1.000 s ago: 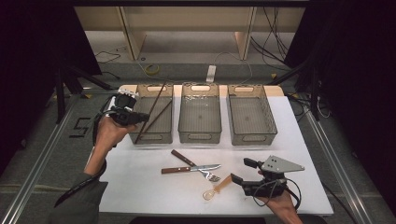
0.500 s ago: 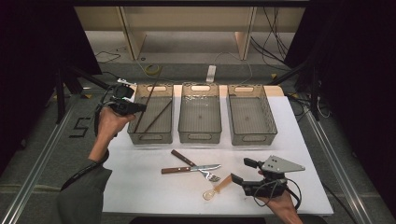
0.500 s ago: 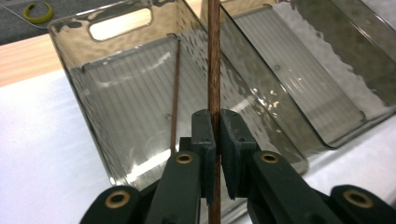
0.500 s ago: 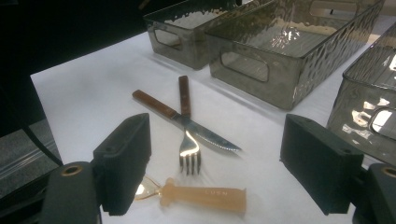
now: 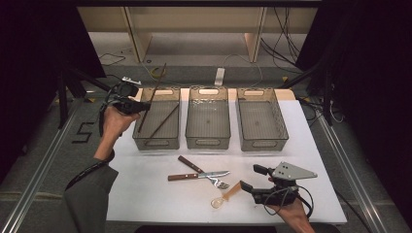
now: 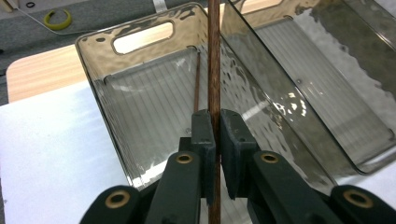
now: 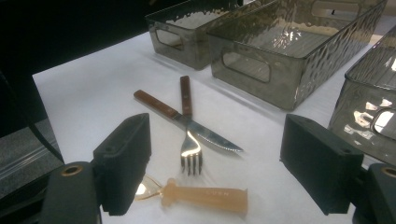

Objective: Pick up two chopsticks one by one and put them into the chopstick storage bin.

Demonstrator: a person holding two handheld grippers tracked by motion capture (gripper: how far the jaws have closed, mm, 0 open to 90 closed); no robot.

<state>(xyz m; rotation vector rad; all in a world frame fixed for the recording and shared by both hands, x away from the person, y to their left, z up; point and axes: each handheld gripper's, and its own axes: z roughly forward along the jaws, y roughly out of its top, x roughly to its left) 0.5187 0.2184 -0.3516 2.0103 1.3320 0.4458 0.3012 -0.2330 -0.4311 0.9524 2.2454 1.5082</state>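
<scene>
My left gripper (image 5: 142,105) is shut on a thin brown chopstick (image 6: 214,65), holding it tilted over the left edge of the left grey bin (image 5: 140,141). In the high view the chopstick (image 5: 156,82) sticks out past the bin's far end. A second chopstick (image 5: 163,121) lies slanted inside that bin, and it is the thinner stick (image 6: 197,79) in the left gripper view. My right gripper (image 5: 248,177) rests open at the table's near right, pointing at a spoon (image 7: 201,196) with an orange handle. No part of the spoon lies between the jaws.
A wooden-handled knife (image 5: 194,175) and fork (image 5: 201,172) lie crossed at the middle of the white table (image 5: 145,194). The middle bin (image 5: 208,141) and right bin (image 5: 262,143) stand beside the left one. Cables and shelving lie beyond the table's far edge.
My left hand has carried the chopstick toward the far end of the left bin. The right gripper and the cutlery have stayed put.
</scene>
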